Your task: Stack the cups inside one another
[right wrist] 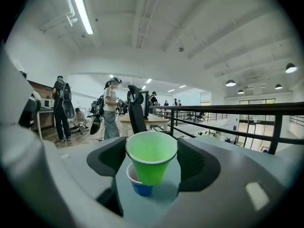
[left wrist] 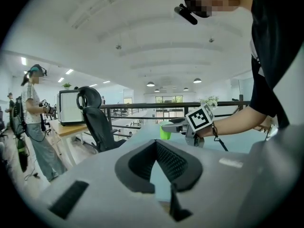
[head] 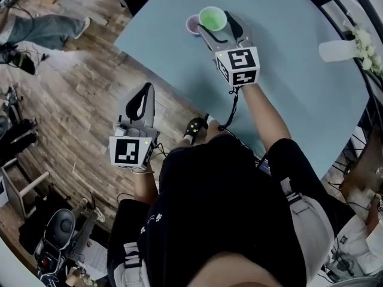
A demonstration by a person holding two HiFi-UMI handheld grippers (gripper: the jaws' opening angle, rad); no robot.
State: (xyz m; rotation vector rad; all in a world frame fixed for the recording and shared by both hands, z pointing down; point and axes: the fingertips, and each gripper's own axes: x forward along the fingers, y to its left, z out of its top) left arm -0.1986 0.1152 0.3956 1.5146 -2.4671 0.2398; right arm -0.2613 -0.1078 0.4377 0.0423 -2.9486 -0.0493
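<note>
Left gripper [head: 145, 91] jaws together | right gripper [head: 216, 23] jaws grip green cup [right wrist: 151, 158] over blue cup [right wrist: 138, 186]

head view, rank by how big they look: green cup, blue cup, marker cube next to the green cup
1. marker cube, largest, though it sits nearer the camera, so its true size is unsure
2. green cup
3. blue cup, smallest, and partly covered by the green cup
</note>
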